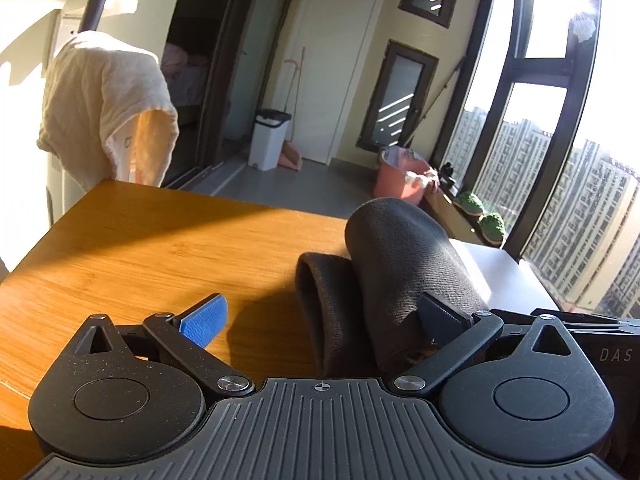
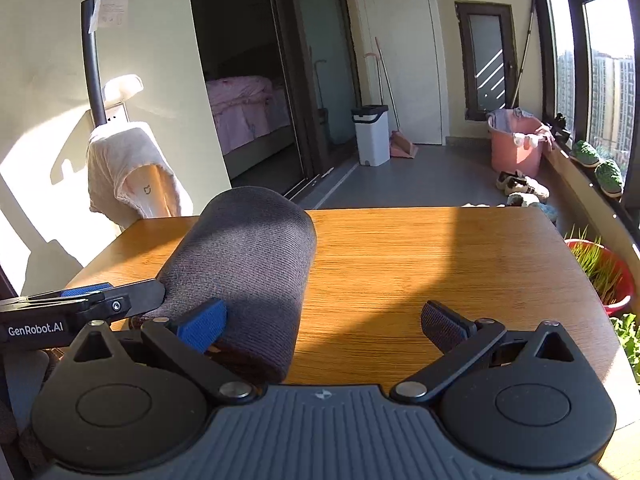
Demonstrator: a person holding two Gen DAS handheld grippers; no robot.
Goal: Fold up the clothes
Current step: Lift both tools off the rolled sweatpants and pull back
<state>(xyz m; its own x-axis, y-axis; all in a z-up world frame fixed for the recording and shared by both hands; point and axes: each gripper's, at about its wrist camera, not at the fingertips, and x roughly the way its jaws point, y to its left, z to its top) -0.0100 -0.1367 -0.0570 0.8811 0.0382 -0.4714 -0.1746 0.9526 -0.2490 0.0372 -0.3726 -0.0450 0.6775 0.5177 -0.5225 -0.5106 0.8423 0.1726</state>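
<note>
Now, dark cloth bulging up on the wooden table

Both grippers gape wide: the left gripper point(image 1: 320, 316) has the dark grey garment point(image 1: 404, 264) against its right finger, the right gripper point(image 2: 324, 320) against its left; the table point(image 2: 440, 260) lies beneath
</note>
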